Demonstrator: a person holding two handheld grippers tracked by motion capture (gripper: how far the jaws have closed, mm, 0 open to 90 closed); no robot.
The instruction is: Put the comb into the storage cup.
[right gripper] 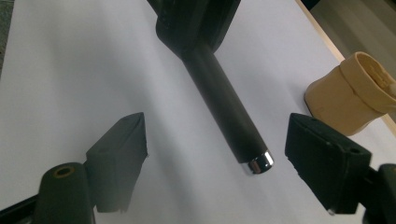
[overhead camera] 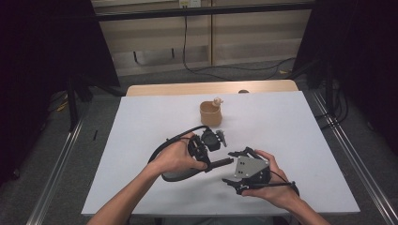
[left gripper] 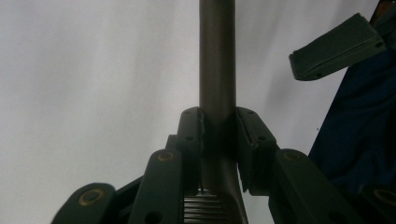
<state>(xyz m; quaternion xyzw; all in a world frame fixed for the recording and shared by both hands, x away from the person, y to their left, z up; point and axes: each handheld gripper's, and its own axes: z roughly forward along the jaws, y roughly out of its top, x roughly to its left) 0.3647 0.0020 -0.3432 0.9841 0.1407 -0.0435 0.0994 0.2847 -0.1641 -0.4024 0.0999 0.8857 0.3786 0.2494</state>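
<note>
A dark round rod [left gripper: 217,56] with a shiny metal end cap is clamped between the jaws of my left gripper [left gripper: 218,128], which is shut on it. In the high view the left gripper [overhead camera: 208,165] sits at the table's middle front, and the rod [overhead camera: 221,163] points right from it. My right gripper [right gripper: 219,140] faces the rod's free end [right gripper: 224,102] with one pad on each side. Both pads stand apart from the rod, so this gripper is open. The right gripper [overhead camera: 233,167] lies just right of the left one.
A tan cup [overhead camera: 210,114] holding a small pale object stands behind the grippers, near the back middle of the white tabletop [overhead camera: 141,140]; it is at the right edge of the right gripper view [right gripper: 350,95]. A cable loops left of the left hand.
</note>
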